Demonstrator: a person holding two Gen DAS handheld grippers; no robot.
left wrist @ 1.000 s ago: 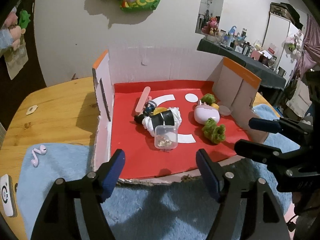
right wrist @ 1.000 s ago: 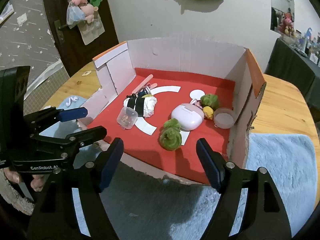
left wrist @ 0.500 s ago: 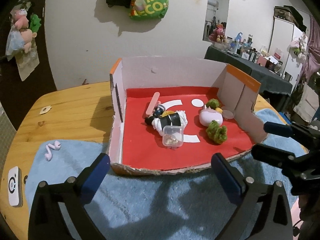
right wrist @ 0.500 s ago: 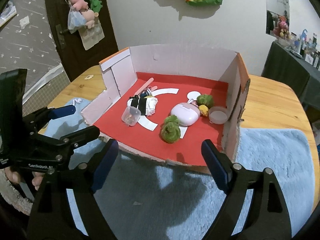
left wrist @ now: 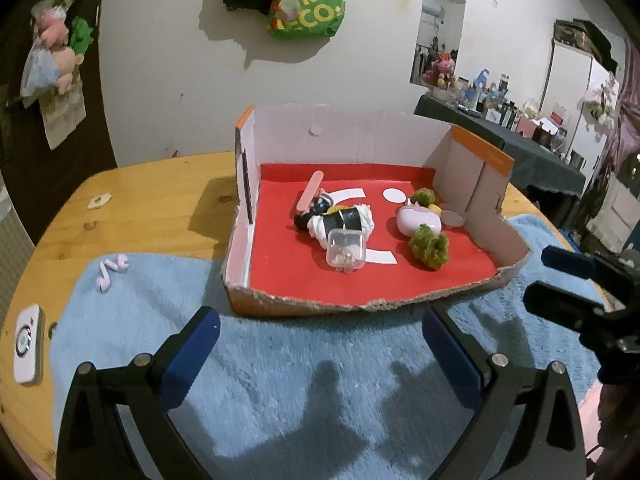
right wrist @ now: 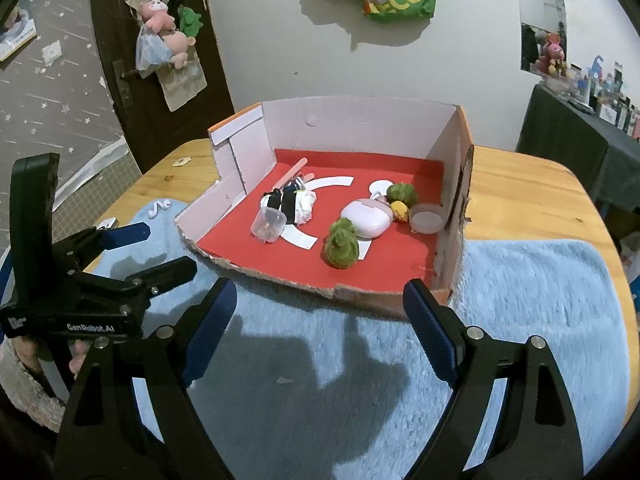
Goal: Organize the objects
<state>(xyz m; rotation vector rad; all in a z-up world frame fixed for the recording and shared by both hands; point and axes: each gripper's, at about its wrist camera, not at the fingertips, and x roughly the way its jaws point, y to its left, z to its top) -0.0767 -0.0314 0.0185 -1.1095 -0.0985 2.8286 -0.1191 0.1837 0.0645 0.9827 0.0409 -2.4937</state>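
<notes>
Both my left gripper and right gripper have fingers spread, grasping nothing; the earbuds lie at ten o'clock, nearer my left.

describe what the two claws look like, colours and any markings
Both are matte black plastic frames with silver screws and blue pads on the two fingers. The left claw carries white "GenRobot.AI" lettering on its body, seen from the right wrist view. The right claw looks the same; no cables show.

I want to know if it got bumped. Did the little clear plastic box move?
No. The clear plastic box rests against the black-and-white roll and the white strip on the red floor, just as before. It only looks smaller because both grippers pulled back.
</notes>
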